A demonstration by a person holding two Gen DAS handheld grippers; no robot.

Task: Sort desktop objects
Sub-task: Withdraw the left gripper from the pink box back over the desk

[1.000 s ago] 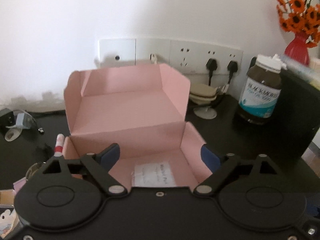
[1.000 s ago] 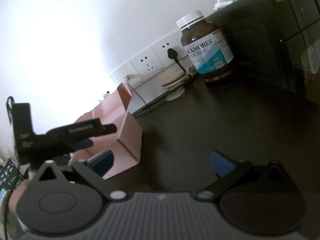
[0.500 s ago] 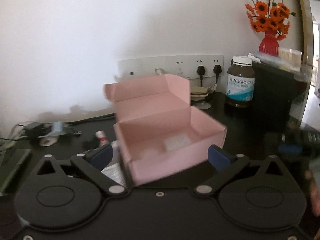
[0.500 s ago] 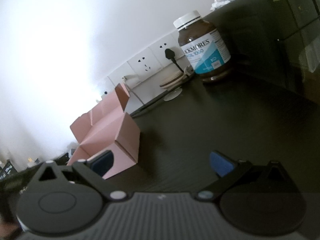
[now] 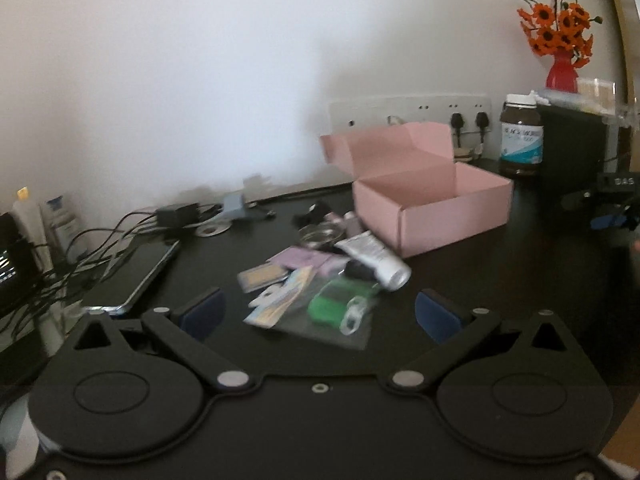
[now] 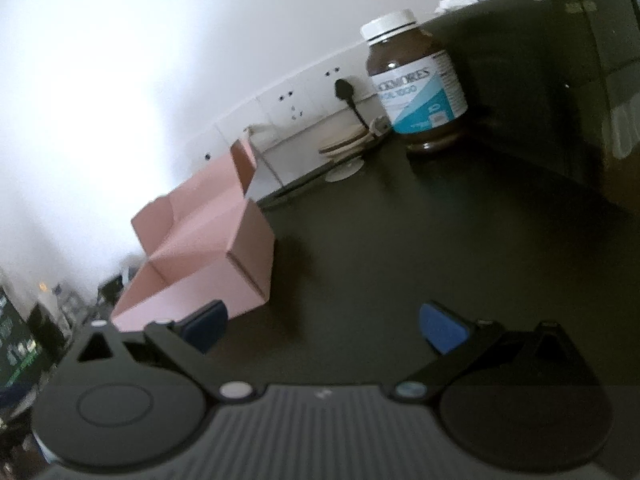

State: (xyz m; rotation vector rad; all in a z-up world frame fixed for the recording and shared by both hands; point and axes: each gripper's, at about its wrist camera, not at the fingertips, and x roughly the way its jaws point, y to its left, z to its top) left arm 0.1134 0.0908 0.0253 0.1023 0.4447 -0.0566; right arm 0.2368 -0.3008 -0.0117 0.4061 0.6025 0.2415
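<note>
- Your left gripper [image 5: 318,312]: fingers apart, empty, near the clutter left of the pink box [image 5: 432,200].
- Your right gripper [image 6: 322,326]: fingers apart, empty, right of box.

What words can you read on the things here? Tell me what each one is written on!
"CKMORES": big white letters on the brown bottle's label; the start is turned out of sight.
"OIL 1000": the line below on that label, first letters hidden.
"DAS": on the black device at the left wrist view's right edge.
White tube, small packets, bottle's small print: too blurred.
</note>
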